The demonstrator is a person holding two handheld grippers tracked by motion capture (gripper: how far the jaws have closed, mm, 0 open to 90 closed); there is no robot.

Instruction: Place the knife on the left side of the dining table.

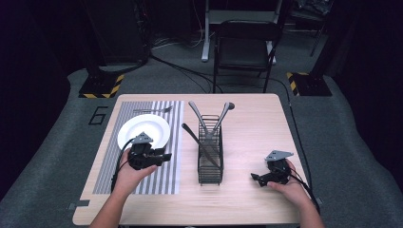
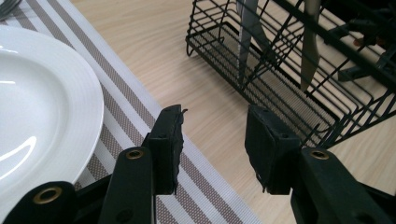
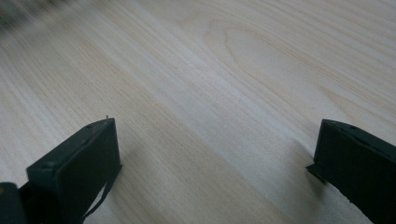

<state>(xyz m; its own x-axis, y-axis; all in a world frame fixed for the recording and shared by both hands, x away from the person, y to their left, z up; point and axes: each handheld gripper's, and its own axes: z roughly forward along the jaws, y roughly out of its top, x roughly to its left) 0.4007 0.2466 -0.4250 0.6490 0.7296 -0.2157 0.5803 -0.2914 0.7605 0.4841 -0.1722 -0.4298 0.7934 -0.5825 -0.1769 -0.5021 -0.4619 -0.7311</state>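
A white plate (image 1: 142,132) lies on a grey striped placemat (image 1: 167,178) at the table's left, with a fork (image 1: 153,110) behind it. A black wire cutlery basket (image 1: 210,161) stands mid-table with several utensils (image 1: 205,122) leaning in it. My left gripper (image 1: 165,157) hovers over the mat just in front of the plate, open and empty. In the left gripper view the plate (image 2: 42,107) is at left, the basket (image 2: 289,79) ahead to the right, and the gripper (image 2: 214,147) has nothing between its jaws. My right gripper (image 1: 255,179) rests low near the front right, open over bare wood (image 3: 210,93).
The wooden table (image 1: 256,123) has bare room to the right of the basket and along the front edge. A folding chair (image 1: 244,47) stands beyond the far edge. Cables trail on the grey floor.
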